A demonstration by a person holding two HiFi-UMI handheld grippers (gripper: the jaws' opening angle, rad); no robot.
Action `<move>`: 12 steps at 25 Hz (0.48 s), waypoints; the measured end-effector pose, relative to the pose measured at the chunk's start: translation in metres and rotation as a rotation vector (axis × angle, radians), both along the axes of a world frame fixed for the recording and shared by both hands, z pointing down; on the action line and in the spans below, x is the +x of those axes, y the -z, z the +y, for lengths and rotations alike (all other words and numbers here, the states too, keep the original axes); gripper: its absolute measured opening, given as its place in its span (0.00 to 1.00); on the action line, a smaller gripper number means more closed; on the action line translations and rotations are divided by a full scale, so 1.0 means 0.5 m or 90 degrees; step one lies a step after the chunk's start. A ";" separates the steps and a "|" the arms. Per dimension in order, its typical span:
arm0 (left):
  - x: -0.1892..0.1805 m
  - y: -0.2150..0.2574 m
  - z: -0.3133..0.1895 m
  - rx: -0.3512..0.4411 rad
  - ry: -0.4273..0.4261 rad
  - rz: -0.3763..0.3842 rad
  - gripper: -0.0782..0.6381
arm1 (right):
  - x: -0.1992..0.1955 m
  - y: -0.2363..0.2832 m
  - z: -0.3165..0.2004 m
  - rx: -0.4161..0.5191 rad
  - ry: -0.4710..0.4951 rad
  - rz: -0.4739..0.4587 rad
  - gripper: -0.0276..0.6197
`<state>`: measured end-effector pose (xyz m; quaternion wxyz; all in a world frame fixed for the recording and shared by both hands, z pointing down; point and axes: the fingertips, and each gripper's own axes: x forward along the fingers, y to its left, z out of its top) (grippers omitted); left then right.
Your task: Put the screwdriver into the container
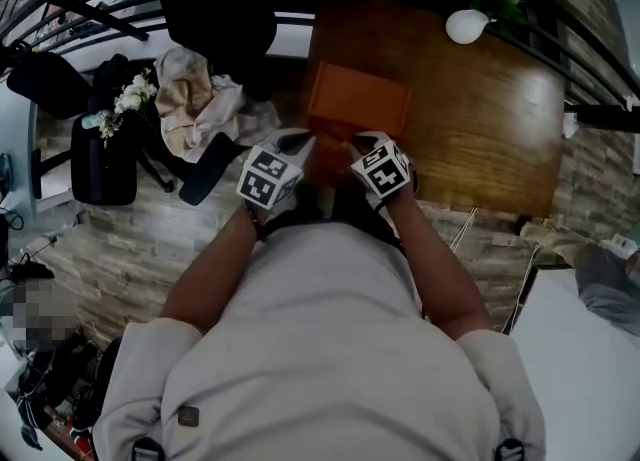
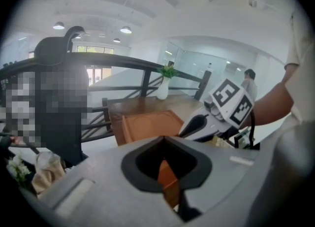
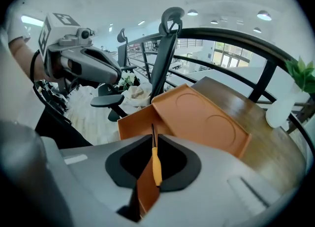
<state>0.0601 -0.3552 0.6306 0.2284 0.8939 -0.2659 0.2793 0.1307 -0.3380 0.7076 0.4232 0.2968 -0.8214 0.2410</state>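
The screwdriver (image 3: 156,164), with a yellow handle and a thin dark shaft, stands upright between the orange fingers of my right gripper (image 3: 150,184), which is shut on it. Its shaft points toward the orange container (image 3: 202,120), a shallow box lying on the wooden table (image 3: 266,152). In the head view the container (image 1: 355,99) lies just beyond both grippers. My left gripper (image 2: 167,181) is shut, with nothing visible between its orange fingers. The container (image 2: 147,125) lies ahead of it. The two grippers, left (image 1: 300,146) and right (image 1: 362,146), hang side by side over the table's near edge.
A white vase with a green plant (image 1: 467,25) stands at the table's far right. A black railing (image 3: 221,36) runs behind the table. To the left are a black office chair (image 1: 205,9), a heap of cloth (image 1: 195,99) and flowers (image 1: 125,99).
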 end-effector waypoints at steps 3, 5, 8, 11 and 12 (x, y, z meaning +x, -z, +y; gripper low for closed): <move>-0.005 0.026 0.008 0.013 -0.008 0.009 0.11 | 0.000 0.042 0.001 0.022 -0.021 -0.019 0.09; -0.007 0.047 0.012 0.025 -0.014 0.017 0.11 | -0.001 0.079 0.004 0.042 -0.038 -0.033 0.08; -0.011 0.084 0.014 0.044 -0.023 0.027 0.11 | -0.002 0.137 0.006 0.085 -0.055 -0.048 0.07; -0.010 0.113 0.020 0.059 -0.037 0.032 0.11 | 0.003 0.188 0.003 0.140 -0.070 -0.055 0.06; -0.009 0.119 0.023 0.062 -0.041 0.034 0.11 | 0.005 0.203 0.004 0.154 -0.074 -0.054 0.06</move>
